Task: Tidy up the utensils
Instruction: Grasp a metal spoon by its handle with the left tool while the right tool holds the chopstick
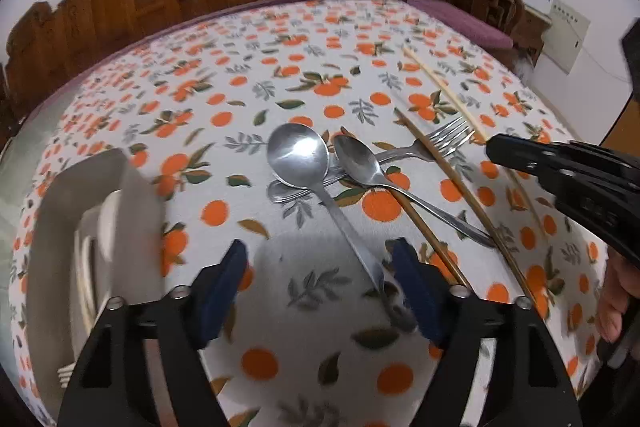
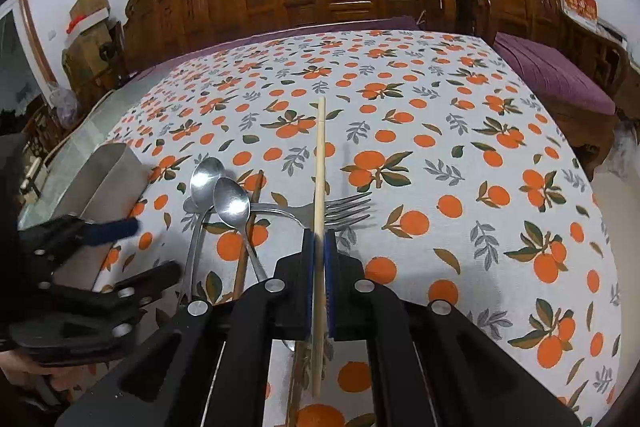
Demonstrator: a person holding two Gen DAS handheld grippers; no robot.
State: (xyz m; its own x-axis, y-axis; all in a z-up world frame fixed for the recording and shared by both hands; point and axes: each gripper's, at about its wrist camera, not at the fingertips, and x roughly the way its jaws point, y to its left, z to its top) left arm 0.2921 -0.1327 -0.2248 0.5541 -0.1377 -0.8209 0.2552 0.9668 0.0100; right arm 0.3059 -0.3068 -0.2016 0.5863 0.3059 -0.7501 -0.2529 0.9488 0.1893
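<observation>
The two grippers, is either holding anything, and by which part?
The right gripper pinches a pale chopstick partway along its length. The left gripper holds nothing; a spoon handle lies between its open jaws.

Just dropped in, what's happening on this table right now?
A person is sorting cutlery with two handheld grippers. The right gripper is clamped on a pale chopstick. The left gripper is open over the big spoon, its handle between the fingers but not gripped. A smaller spoon, fork and brown chopsticks lie on the tablecloth; a holder stands left.
</observation>
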